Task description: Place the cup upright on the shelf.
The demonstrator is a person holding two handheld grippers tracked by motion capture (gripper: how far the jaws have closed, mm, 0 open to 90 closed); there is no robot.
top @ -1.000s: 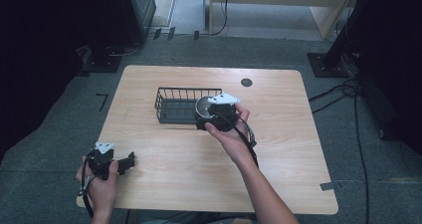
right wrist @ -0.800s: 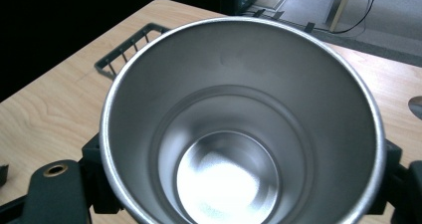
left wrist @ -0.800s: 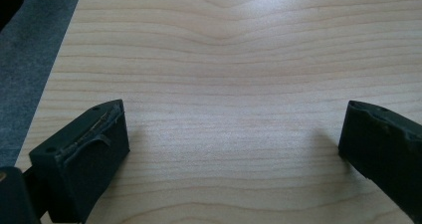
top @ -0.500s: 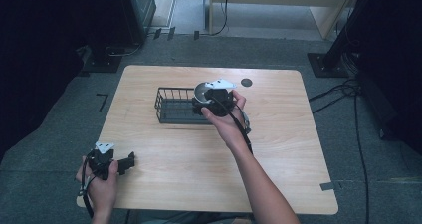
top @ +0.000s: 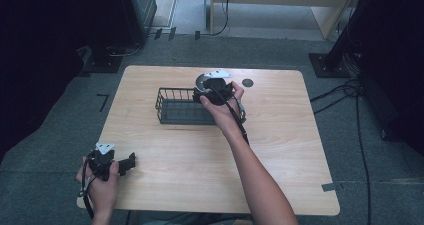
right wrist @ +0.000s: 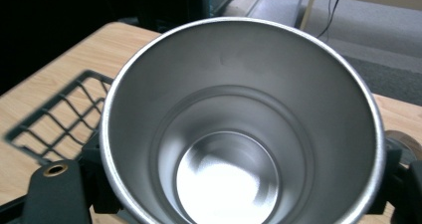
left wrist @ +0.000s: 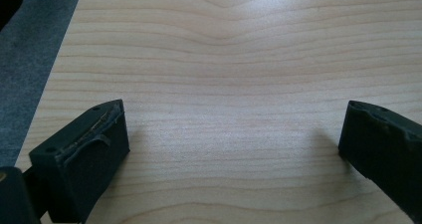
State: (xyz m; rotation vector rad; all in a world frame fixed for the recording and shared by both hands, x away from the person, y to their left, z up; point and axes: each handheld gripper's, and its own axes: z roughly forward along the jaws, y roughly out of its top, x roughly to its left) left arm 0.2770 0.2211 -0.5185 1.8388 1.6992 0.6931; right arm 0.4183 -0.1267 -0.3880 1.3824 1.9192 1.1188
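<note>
A steel cup (top: 201,80) is held over the far right corner of a black wire basket (top: 176,106), with my right gripper (top: 212,88) shut on it. In the right gripper view the cup (right wrist: 234,134) opens toward the camera, empty and shiny inside, with a black jaw against each side of it. The basket (right wrist: 59,115) lies below and to the left there. My left gripper (top: 127,164) rests low at the table's front left corner. Its jaws stand wide open over bare wood (left wrist: 224,84) with nothing between them.
A small dark round disc (top: 247,82) sits on the wooden table (top: 280,150) just right of the cup. Cables (top: 345,92) run on the grey floor to the right. Dark equipment stands beyond the far left edge.
My right gripper has carried the steel cup away from the person, from the basket's right end to above its far right corner. The left gripper has stayed put.
</note>
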